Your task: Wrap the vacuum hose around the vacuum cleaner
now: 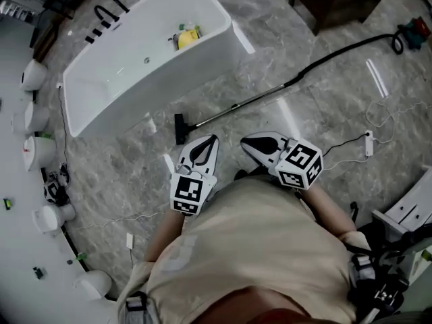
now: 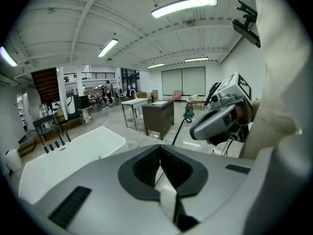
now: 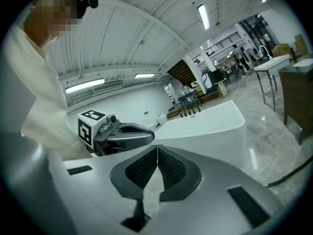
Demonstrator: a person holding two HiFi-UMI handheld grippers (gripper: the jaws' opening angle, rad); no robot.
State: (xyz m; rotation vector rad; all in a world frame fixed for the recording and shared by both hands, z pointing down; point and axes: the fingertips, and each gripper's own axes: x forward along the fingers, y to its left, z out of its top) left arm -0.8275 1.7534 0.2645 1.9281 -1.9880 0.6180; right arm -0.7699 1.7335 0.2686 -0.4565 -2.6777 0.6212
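The vacuum cleaner [image 1: 412, 32], a small red and green canister, sits far off at the top right of the head view. Its black hose [image 1: 337, 52] snakes across the marble floor into a straight wand [image 1: 236, 106]. The wand ends in a black floor head [image 1: 180, 128] near the bathtub. My left gripper [image 1: 210, 142] and right gripper [image 1: 247, 142] hover side by side above the floor, just short of the floor head. Both are shut with nothing between the jaws. In the left gripper view the canister [image 2: 189, 111] and hose [image 2: 178, 131] show beyond the shut left gripper [image 2: 160, 149].
A white bathtub [image 1: 101, 93] lies to the left with a yellow item [image 1: 189, 37] inside. A dark cabinet [image 1: 337, 2] stands beside the hose at the top. A thin white cable with a plug [image 1: 368, 144] trails on the floor at the right. White basins [image 1: 34, 76] line the left wall.
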